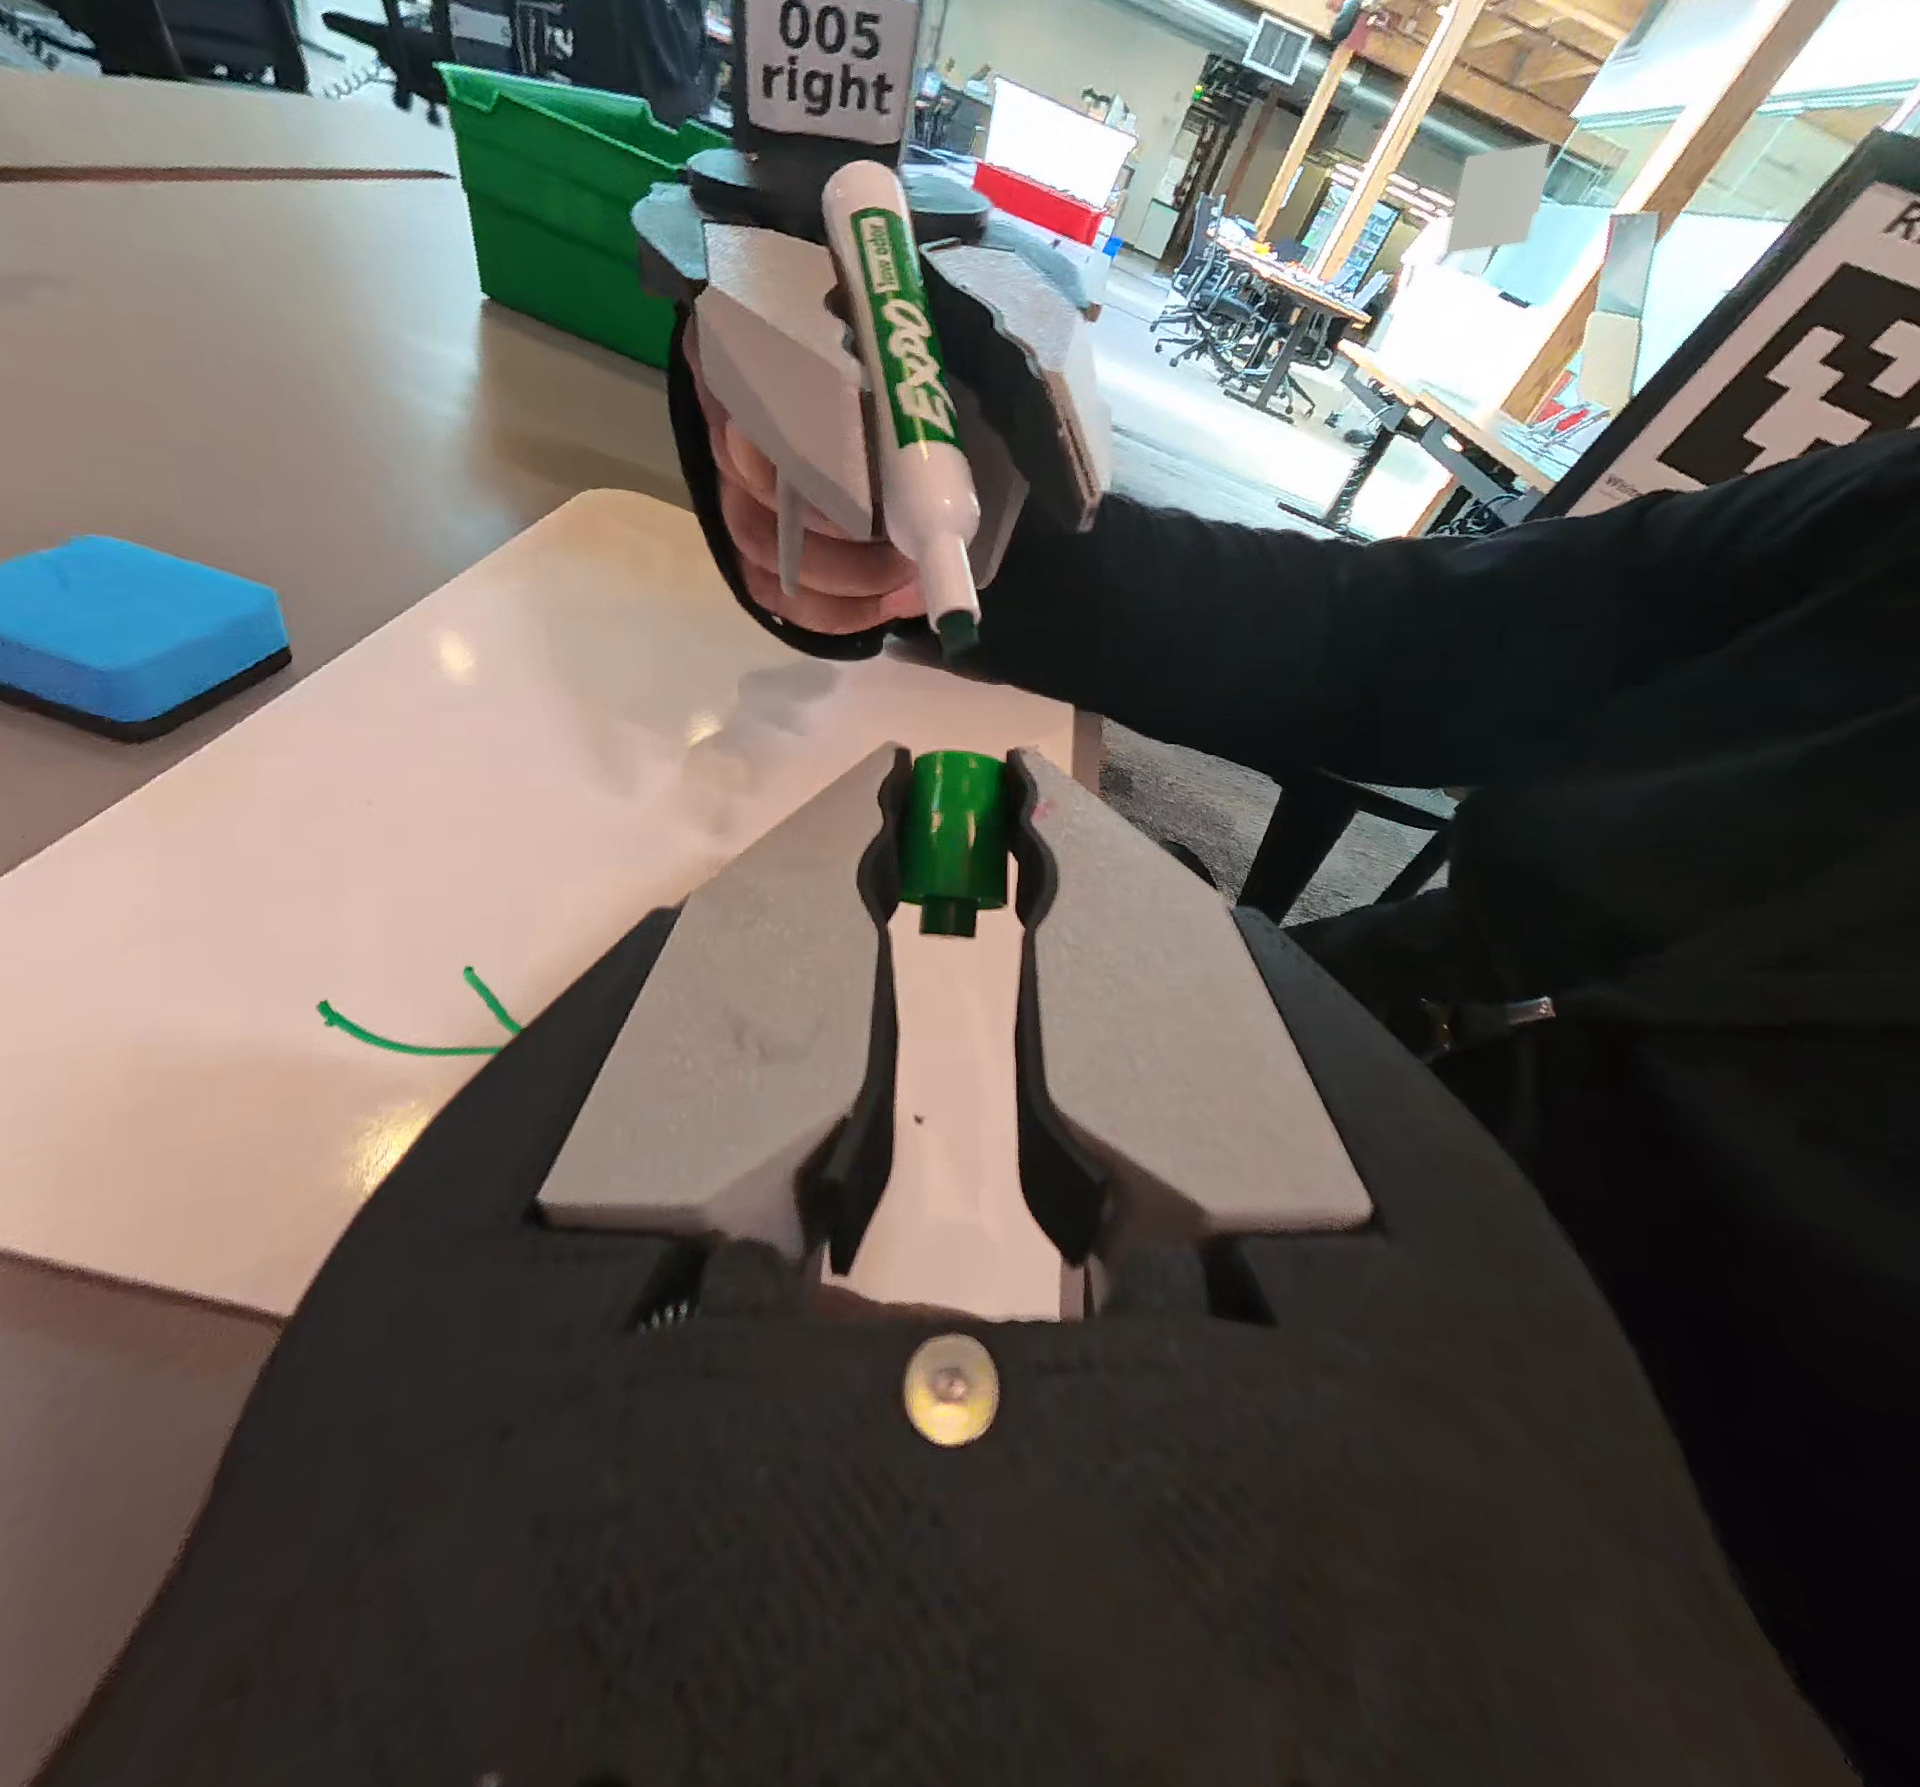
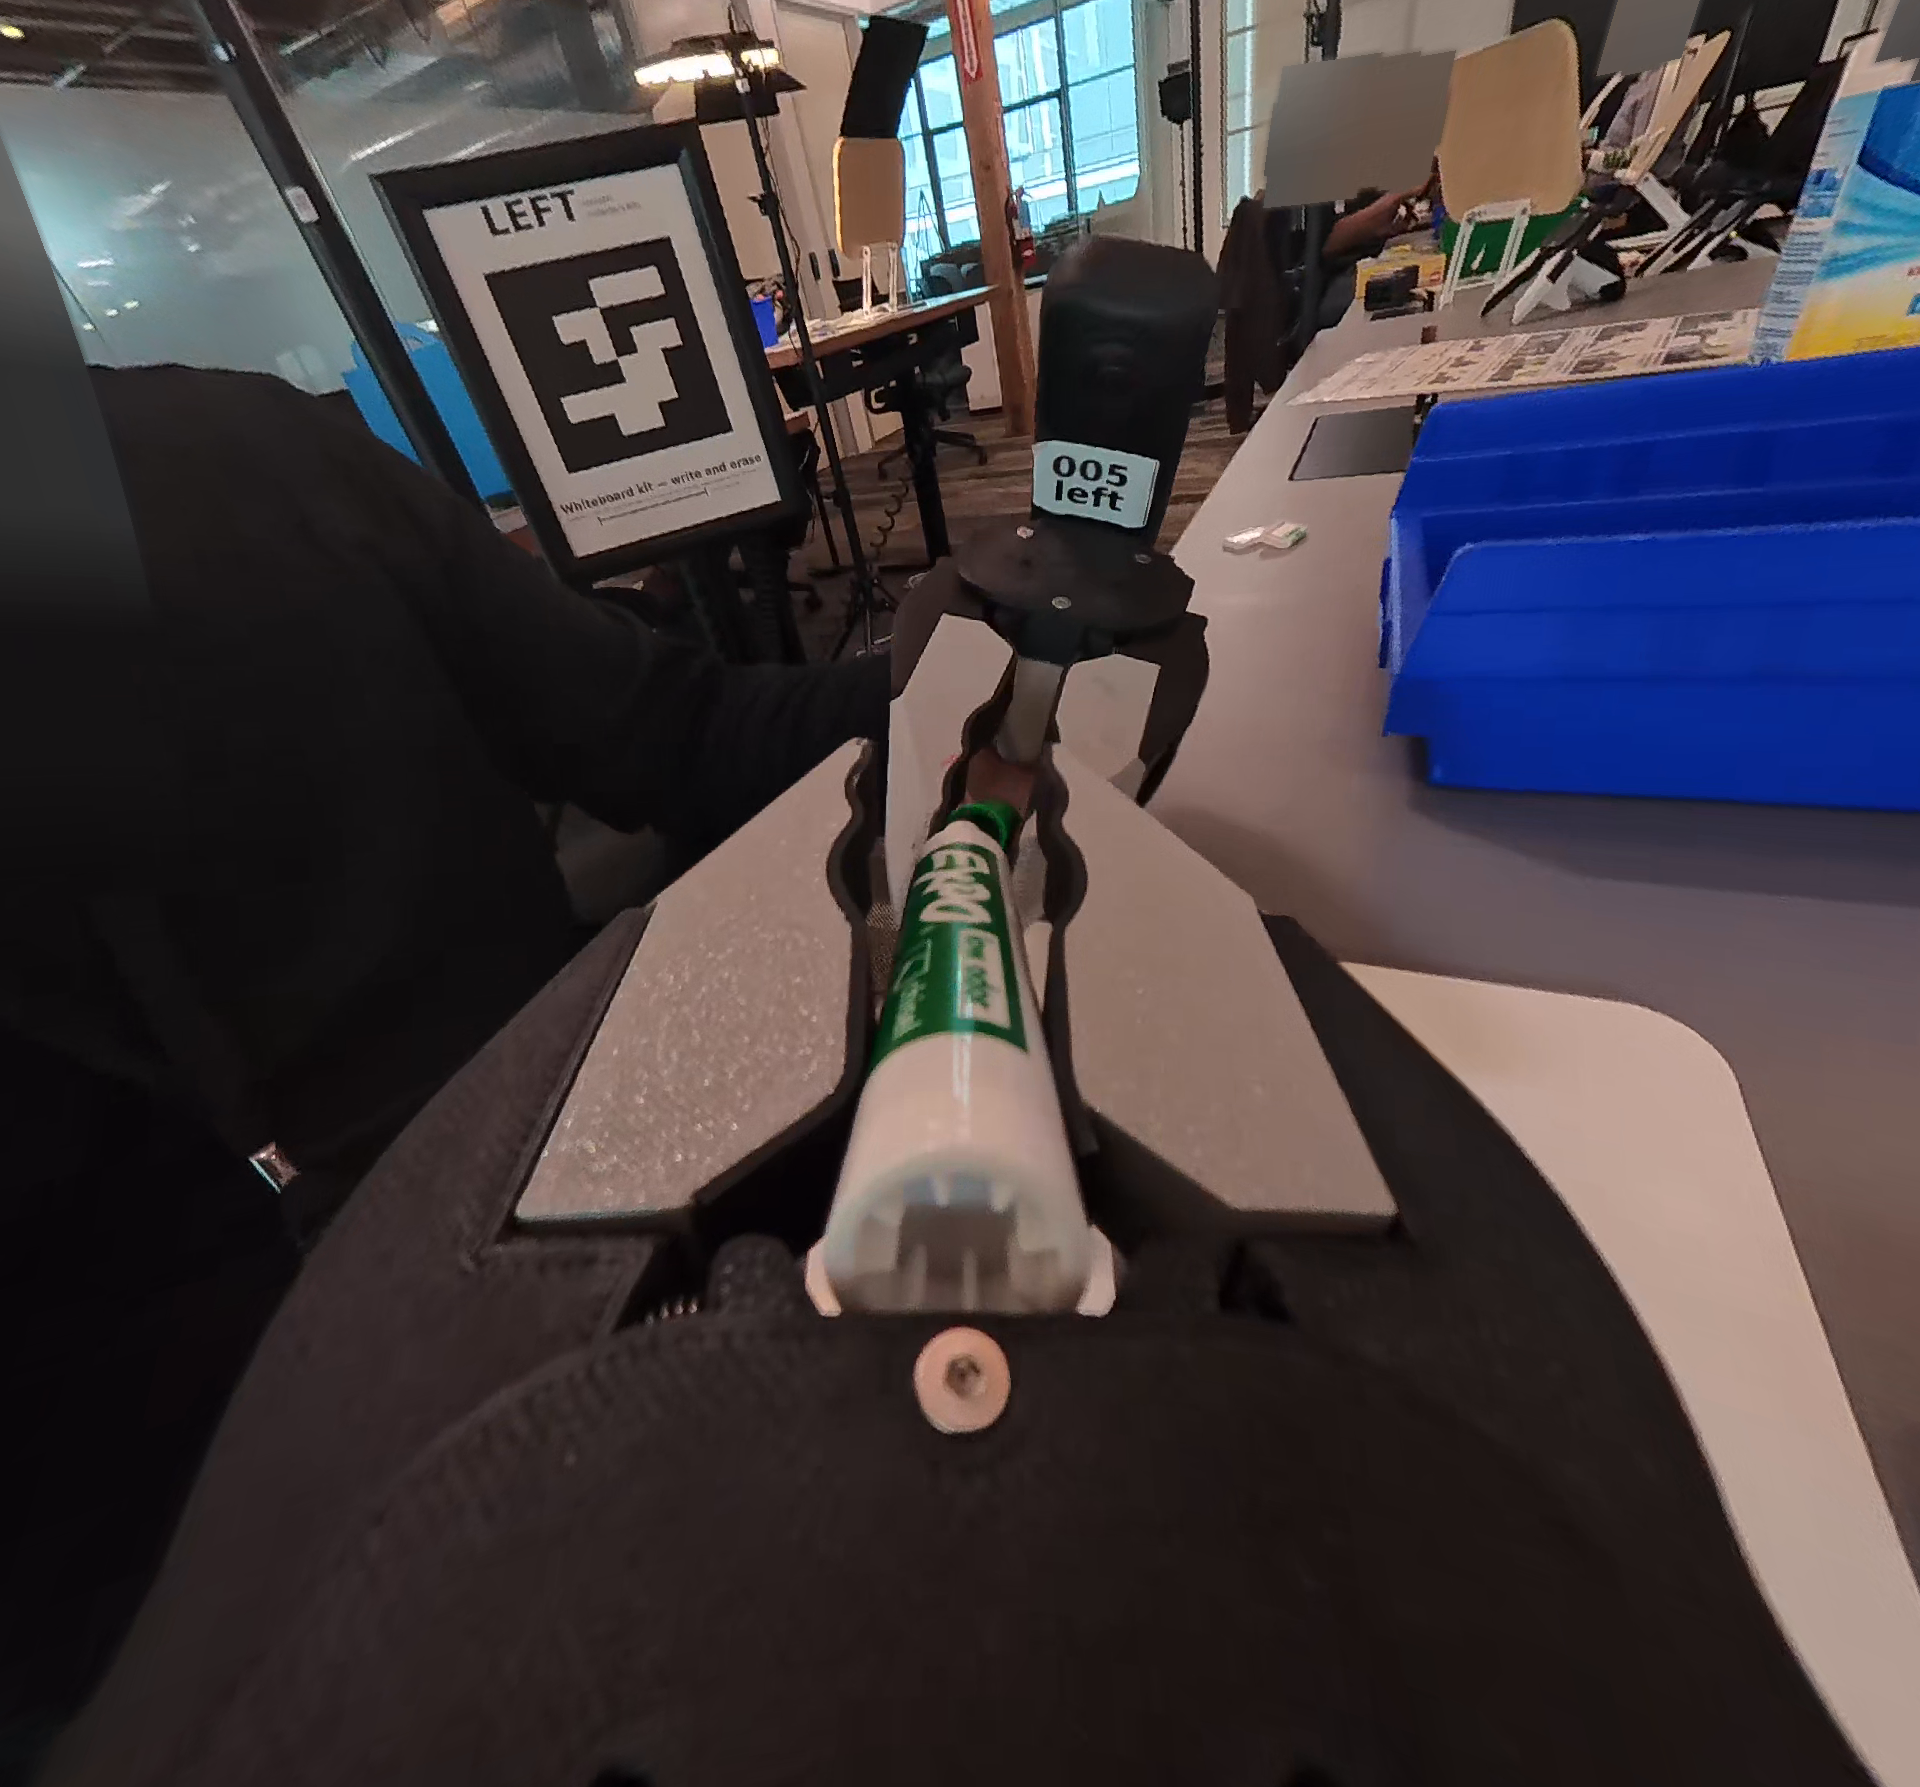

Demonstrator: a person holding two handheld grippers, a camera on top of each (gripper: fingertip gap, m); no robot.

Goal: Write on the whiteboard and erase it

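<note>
Clamped between the left hand-held gripper's [image 1: 954,802] pads is the green marker cap [image 1: 952,838]; the right hand-held gripper [image 2: 954,864] grips the uncapped green marker [image 1: 906,376] above the whiteboard [image 1: 499,750]. Green strokes [image 1: 416,1036] show writing begun; the blue eraser [image 1: 130,631] lies untouched, far left on the surface [image 1: 208,303].

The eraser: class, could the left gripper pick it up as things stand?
Probably not yet. The eraser lies unobstructed beside the whiteboard, but the left gripper is shut on the green cap.
</note>
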